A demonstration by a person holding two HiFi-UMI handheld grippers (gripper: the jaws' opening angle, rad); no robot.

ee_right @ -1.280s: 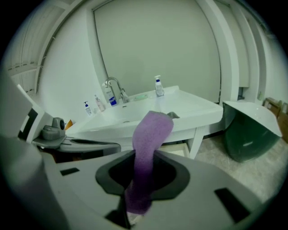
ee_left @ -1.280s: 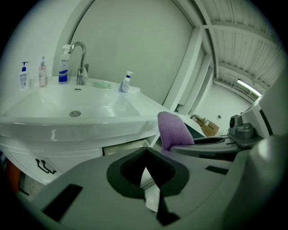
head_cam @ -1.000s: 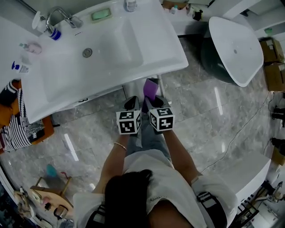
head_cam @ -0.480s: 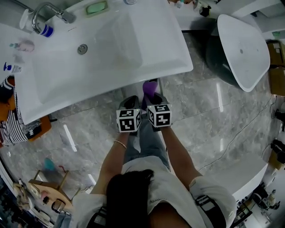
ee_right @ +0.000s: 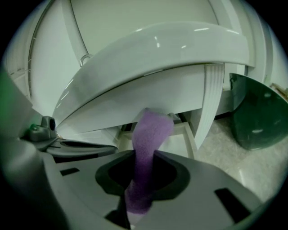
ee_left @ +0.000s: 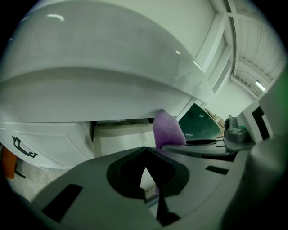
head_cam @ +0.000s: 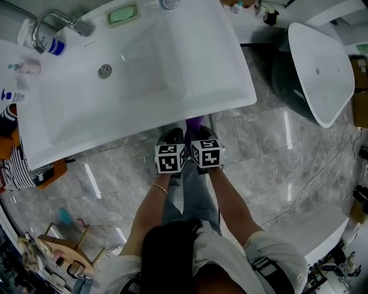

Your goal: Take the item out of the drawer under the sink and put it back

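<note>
I see a purple cloth [ee_right: 146, 143] against the white sink [head_cam: 144, 63] and white drawer [ee_left: 121, 137], over a grey marbled floor [head_cam: 259, 155]. My left gripper [ee_left: 145, 152] and right gripper [ee_right: 143, 157] are grey, with black-and-white square markers [head_cam: 169, 159]. Far left the soap [head_cam: 122, 14] is pale green, and the towel [head_cam: 17, 172] at left is striped black and white.

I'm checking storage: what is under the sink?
An open white drawer sits under the sink; the right claw holds a purple item in front of it. The drawer's inside is covered by both.

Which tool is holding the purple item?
The right tool: the purple item is clamped between its jaws. The left tool is shut on nothing.
</note>
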